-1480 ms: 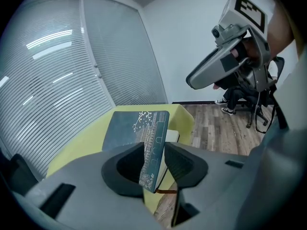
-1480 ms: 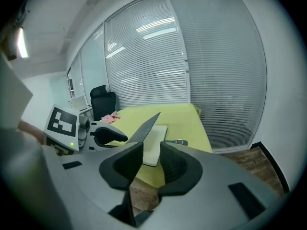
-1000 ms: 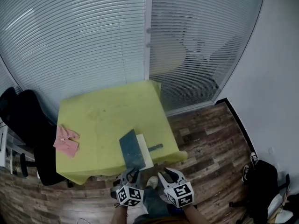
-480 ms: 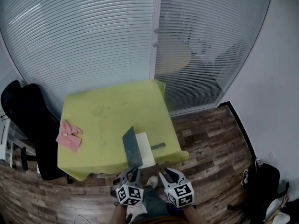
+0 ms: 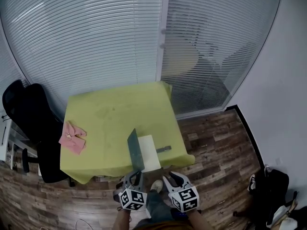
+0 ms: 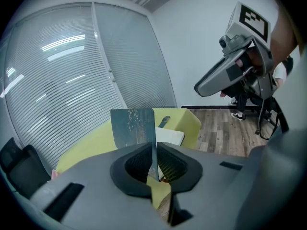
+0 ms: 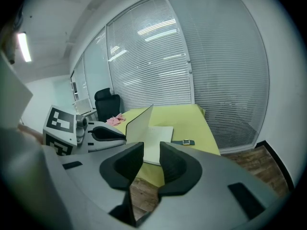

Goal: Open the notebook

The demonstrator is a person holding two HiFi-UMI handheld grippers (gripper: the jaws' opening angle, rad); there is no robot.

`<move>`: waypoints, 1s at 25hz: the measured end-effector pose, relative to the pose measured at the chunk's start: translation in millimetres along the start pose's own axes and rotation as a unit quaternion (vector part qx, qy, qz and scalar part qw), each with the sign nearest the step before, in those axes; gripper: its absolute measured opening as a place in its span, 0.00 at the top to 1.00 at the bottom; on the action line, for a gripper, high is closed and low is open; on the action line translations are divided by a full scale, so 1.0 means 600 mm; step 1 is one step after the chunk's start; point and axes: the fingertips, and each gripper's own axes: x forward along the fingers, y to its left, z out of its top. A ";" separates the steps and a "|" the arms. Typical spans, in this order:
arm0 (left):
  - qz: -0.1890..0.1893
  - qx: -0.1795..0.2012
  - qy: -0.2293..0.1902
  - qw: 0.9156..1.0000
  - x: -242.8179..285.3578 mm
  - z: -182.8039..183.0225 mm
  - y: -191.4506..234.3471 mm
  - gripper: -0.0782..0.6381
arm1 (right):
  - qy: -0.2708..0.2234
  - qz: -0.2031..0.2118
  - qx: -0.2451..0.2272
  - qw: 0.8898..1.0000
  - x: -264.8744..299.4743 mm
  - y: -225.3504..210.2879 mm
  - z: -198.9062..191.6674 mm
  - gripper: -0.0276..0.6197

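The left gripper (image 6: 155,150) has just been closing its 2 jaws and pinches the dark blue-grey cover (image 6: 132,126) of the white-paged notebook (image 5: 150,153). The cover stands upright just ahead of it, over the yellow-green table (image 5: 110,114). The right gripper (image 7: 151,152) hangs just beside, jaws apart, holding nothing.

There is one table (image 5: 110,114), draped in yellow-green. It carries three things, one of each kind: one notebook (image 5: 149,153) at the near edge, one watch (image 5: 163,149) just beside it toward the near right corner, and one crumpled pink cloth (image 5: 72,137) at the left edge. One black office chair (image 5: 29,114) stands on the floor off the table's left side.
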 end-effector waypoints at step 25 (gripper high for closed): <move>0.031 -0.086 -0.008 0.996 -0.033 -0.026 0.035 0.82 | 0.005 0.013 -0.004 1.000 0.009 0.014 -0.001 0.77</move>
